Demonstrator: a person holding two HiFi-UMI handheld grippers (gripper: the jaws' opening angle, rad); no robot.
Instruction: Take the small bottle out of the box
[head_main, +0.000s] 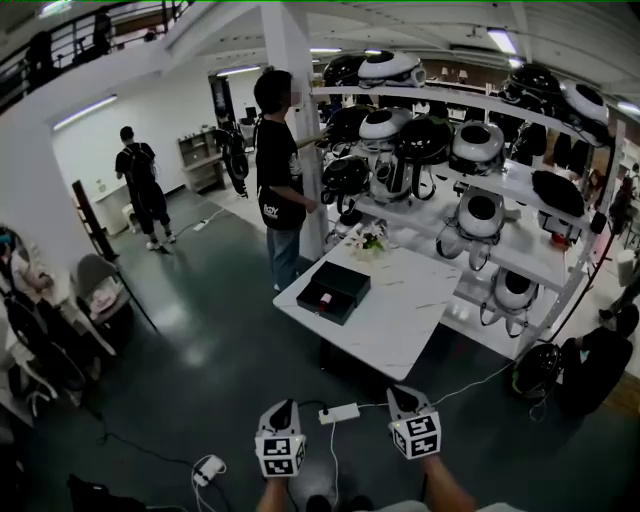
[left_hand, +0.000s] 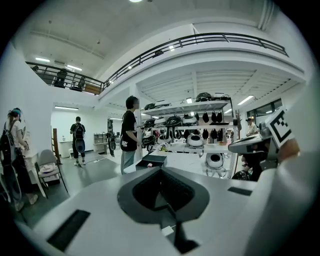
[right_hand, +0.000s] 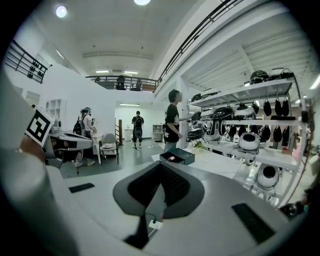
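Observation:
An open black box (head_main: 333, 291) lies on the near left part of a white table (head_main: 400, 300). Inside it sits a small pink bottle (head_main: 325, 299). My left gripper (head_main: 281, 408) and right gripper (head_main: 403, 394) hang low over the dark floor, well short of the table, both shut and empty. In the left gripper view the box (left_hand: 151, 161) shows far ahead beyond the closed jaws of the left gripper (left_hand: 161, 170). The right gripper view has the box (right_hand: 177, 157) and the bottle (right_hand: 171, 158) just above the closed right gripper (right_hand: 160, 167).
A person in black (head_main: 277, 180) stands at the table's far left corner, by a white pillar. Shelves of round helmets (head_main: 480, 200) run behind the table. A white power strip (head_main: 340, 413) and cables lie on the floor between me and the table. A chair (head_main: 100, 290) stands at left.

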